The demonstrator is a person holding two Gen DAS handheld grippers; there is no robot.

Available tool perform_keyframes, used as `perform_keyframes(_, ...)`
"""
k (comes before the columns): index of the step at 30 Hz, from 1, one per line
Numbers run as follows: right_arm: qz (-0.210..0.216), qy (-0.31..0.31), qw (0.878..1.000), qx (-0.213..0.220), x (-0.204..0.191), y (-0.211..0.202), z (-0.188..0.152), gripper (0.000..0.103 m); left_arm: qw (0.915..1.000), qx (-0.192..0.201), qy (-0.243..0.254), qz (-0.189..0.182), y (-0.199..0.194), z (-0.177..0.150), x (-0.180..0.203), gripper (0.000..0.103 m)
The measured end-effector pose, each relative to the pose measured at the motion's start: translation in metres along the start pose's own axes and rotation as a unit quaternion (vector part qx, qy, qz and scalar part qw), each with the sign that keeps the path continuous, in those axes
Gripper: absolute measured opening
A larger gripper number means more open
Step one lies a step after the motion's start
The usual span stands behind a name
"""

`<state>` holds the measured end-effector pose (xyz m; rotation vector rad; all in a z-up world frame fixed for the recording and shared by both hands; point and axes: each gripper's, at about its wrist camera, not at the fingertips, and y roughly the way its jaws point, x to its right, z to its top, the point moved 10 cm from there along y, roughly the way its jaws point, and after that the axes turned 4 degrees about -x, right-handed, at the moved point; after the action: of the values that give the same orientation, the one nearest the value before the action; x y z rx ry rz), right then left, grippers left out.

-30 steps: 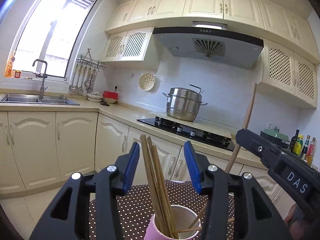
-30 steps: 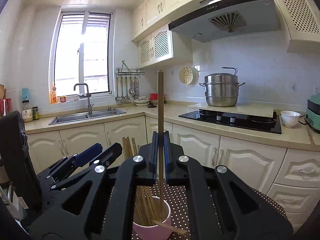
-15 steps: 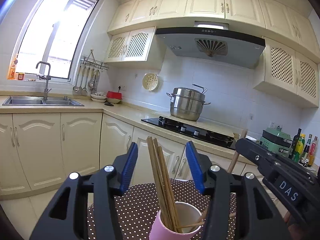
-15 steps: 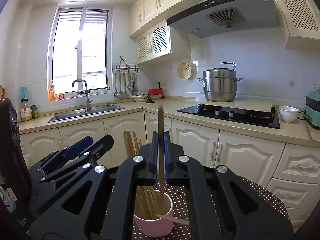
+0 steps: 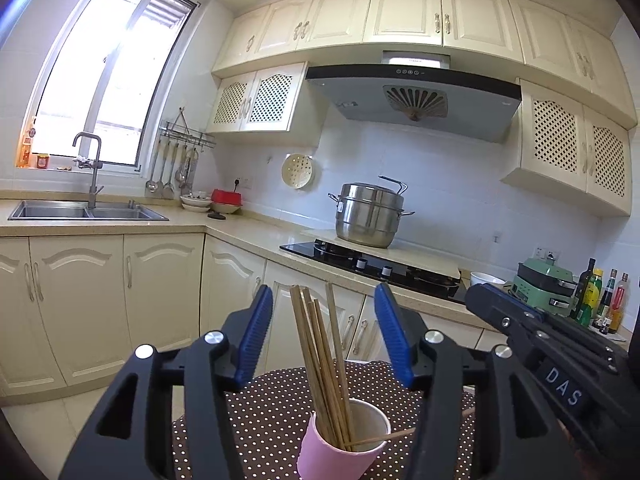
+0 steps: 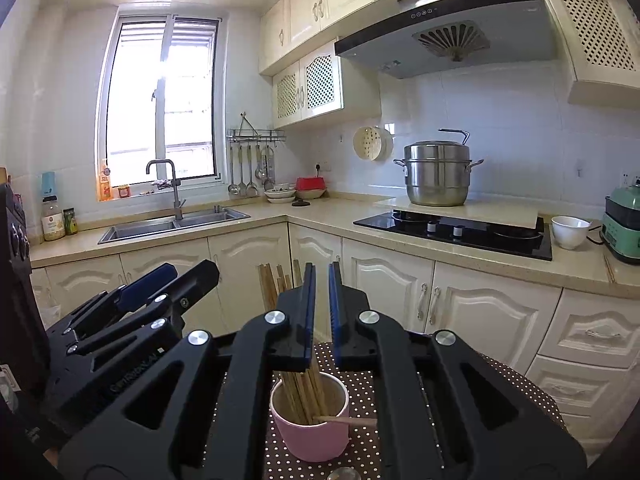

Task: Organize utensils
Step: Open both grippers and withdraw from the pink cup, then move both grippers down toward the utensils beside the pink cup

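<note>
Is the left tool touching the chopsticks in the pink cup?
Apart. In the left wrist view the left tool is opening, and cabinet shows on both sides between its blue pads and the chopsticks standing in the pink cup.

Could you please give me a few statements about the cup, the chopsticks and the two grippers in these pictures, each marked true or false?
1. The pink cup stands on a dotted cloth. True.
2. The right gripper grips a chopstick. False: its jaws stand nearly shut with nothing between them.
3. Several chopsticks stand upright in the cup. True.
4. The left gripper is clamped on the chopsticks. False: its jaws are opening and its pads stand clear of the bundle on both sides.
5. One chopstick lies across the cup's rim. True.
6. The steel pot sits in the sink. False: it stands at the back of the stove.
</note>
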<state>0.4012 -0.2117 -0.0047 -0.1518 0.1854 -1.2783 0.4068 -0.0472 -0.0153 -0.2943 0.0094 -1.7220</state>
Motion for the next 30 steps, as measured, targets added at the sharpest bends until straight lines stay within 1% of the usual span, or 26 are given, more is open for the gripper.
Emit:
perform_keyframes(1,0.0,0.0,1.0,0.0,0.0,-0.003,0.0,0.008,1.0,-0.003,0.001,-0.002,-0.002,0.0,0.002,0.054)
perform_keyframes(4,0.0,-0.002,1.0,-0.002,-0.001,-0.012,-0.002,0.008,0.9993,-0.028,0.004,-0.023,-0.01,-0.004,0.01,0.054)
perform_keyframes(8,-0.001,-0.002,1.0,-0.009,-0.002,-0.025,-0.009,0.008,0.9991,-0.029,0.015,-0.025,-0.027,-0.009,0.016,0.056)
perform_keyframes(10,-0.004,-0.002,1.0,-0.013,-0.002,-0.032,-0.014,0.008,0.9987,-0.037,0.019,-0.031,-0.036,-0.014,0.021,0.059)
perform_keyframes(12,-0.005,0.001,1.0,-0.019,-0.001,-0.039,-0.02,0.009,0.998,-0.048,0.022,-0.035,-0.042,-0.02,0.024,0.06)
perform_keyframes(13,-0.007,0.003,1.0,-0.021,0.001,-0.043,-0.024,0.012,0.9973,-0.058,0.025,-0.037,-0.044,-0.024,0.027,0.06)
perform_keyframes(15,-0.01,0.007,1.0,-0.025,0.003,-0.051,-0.03,0.021,0.9958,-0.075,0.033,-0.04,-0.049,-0.033,0.032,0.06)
perform_keyframes(16,-0.011,0.01,1.0,-0.027,0.005,-0.055,-0.033,0.029,0.9951,-0.082,0.035,-0.043,-0.05,-0.037,0.033,0.06)
perform_keyframes(18,-0.015,0.013,0.999,-0.029,0.008,-0.065,-0.04,0.041,0.9917,-0.109,0.037,-0.058,-0.054,-0.049,0.035,0.061)
perform_keyframes(19,-0.02,0.014,0.999,-0.032,0.012,-0.069,-0.044,0.05,0.9899,-0.122,0.037,-0.062,-0.054,-0.055,0.035,0.062)
perform_keyframes(22,-0.028,0.02,0.998,-0.048,0.021,-0.078,-0.061,0.05,0.9817,-0.172,0.036,-0.074,-0.05,-0.077,0.032,0.062)
perform_keyframes(25,-0.037,0.026,0.996,-0.073,0.032,-0.08,-0.084,0.054,0.9702,-0.225,0.034,-0.082,-0.043,-0.103,0.026,0.062)
perform_keyframes(28,-0.043,0.034,0.993,-0.104,0.04,-0.078,-0.109,0.056,0.9549,-0.285,0.047,-0.067,-0.035,-0.135,0.015,0.062)
perform_keyframes(30,-0.045,0.037,0.99,-0.132,0.045,-0.074,-0.131,0.057,0.9411,-0.328,0.058,-0.06,-0.029,-0.158,0.009,0.062)
